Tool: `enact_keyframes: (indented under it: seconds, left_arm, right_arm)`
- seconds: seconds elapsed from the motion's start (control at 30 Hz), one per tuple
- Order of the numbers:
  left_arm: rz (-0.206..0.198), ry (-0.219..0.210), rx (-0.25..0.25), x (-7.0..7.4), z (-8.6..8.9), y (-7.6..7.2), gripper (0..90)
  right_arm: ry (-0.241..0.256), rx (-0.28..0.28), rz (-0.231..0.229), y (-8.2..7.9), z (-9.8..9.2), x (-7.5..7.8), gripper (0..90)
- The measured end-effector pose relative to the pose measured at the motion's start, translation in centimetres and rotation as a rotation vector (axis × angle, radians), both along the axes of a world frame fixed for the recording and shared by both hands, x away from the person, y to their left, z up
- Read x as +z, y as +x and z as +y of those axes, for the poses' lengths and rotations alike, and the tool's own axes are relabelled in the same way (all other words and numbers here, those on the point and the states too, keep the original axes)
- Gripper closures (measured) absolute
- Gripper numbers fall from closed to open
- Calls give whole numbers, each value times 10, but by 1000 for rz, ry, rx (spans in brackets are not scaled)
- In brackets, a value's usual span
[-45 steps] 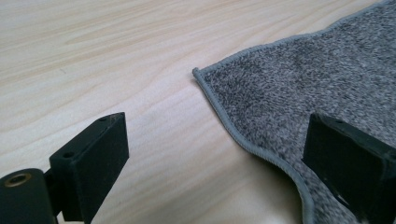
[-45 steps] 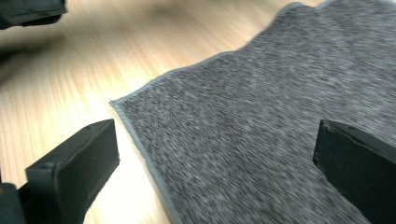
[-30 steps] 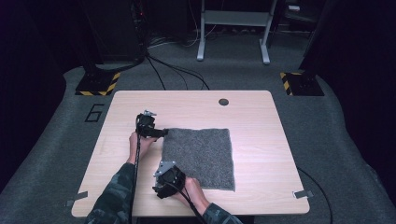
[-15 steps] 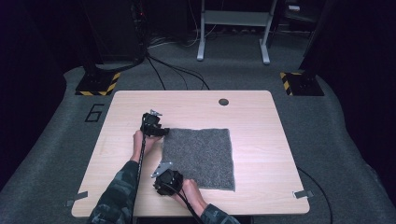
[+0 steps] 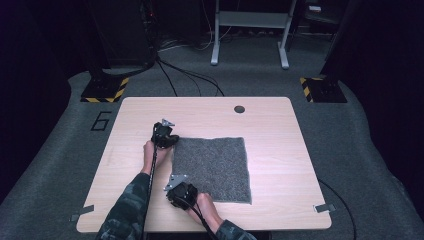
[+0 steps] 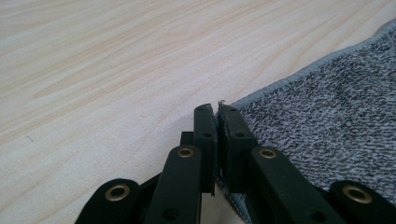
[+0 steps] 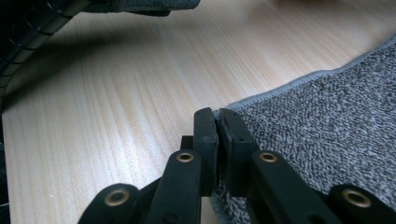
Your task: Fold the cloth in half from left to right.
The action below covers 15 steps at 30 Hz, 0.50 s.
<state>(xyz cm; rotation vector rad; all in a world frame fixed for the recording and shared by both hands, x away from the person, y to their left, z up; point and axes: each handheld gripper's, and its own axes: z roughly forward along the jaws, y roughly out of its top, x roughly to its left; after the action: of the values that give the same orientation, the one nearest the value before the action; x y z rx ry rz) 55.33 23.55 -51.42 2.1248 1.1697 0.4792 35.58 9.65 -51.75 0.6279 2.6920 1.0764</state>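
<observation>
Wooden table (image 5: 280,125) bears grey cloth (image 5: 215,165), both grippers seemingly pinching corners.

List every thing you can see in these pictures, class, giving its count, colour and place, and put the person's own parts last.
Grey speckled square cloth: one, grey, flat on the table, right of centre.
Light wooden table: one, pale wood, mid-scene.
Dark round hole: one, in the tabletop near its far edge.
Black-and-yellow striped floor plates: two, beyond the table's far corners.
Grey metal stand: one, on the floor behind the table.
Left gripper: one, black, shut on the cloth's far left corner.
Right gripper: one, black, shut on the cloth's near left corner.
Camouflage sleeve: on the left forearm, bottom edge.
</observation>
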Motion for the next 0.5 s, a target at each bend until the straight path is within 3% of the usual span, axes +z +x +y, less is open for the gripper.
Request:
enact_keyframes:
  seconds: [0.07,0.2,0.33,0.5]
  left_arm:
    - [-8,-4,10,0,-2,0,862]
    - [-14,13,6,2,-2,0,869]
    - [-26,6,10,10,0,-1,873]
    - [-29,28,11,24,2,0,875]
  right_arm:
    - [1,8,-23,0,-1,-1,871]
    - [15,15,-21,-7,-4,1,874]
    - [76,4,-40,-10,-11,8,877]
    - [121,-10,-49,-11,-20,18,879]
